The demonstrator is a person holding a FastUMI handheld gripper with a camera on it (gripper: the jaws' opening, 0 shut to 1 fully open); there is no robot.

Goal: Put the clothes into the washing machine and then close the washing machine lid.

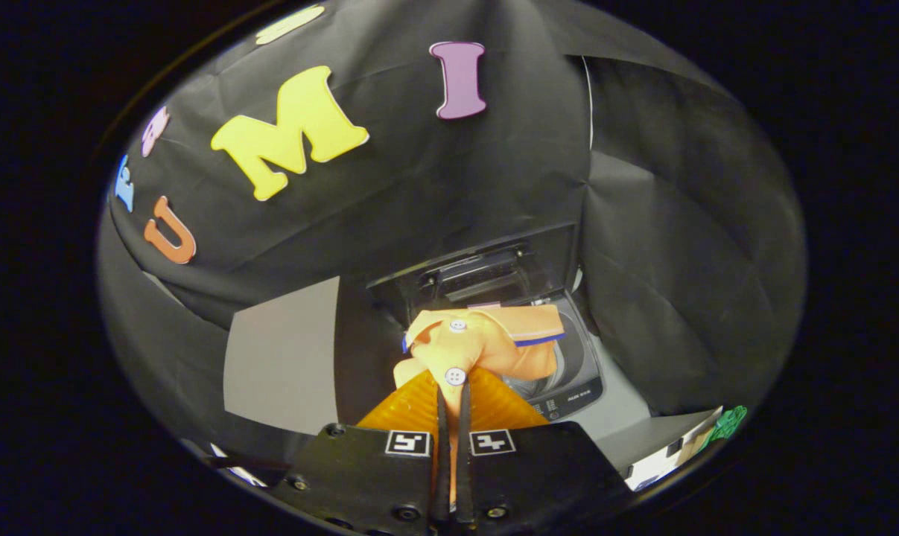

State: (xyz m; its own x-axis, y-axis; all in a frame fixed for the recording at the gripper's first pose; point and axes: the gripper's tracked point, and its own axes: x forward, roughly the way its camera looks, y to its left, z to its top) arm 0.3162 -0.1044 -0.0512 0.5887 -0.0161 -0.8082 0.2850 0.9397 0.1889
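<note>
Currently, the orange shirt (486,342) is being pinched in the nearly closed claw (453,406); at 12 o'clock, trailing fabric risks snagging the washing machine (568,372) rim.

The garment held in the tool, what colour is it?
Orange, with white buttons and a blue trim line; the shirt shows best in the gripper view, pinched in the tool.

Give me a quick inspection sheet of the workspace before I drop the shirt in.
Surface: grey floor beside the machine.
Job's things: orange shirt hangs pinched above the washing machine; lid up, drum open.
Clutter: green item on a white box, off to the side.
Grippers: gripper fingers pressed together on the shirt fabric.
Cables: nothing seen.
Surroundings: black cloth wall.
</note>
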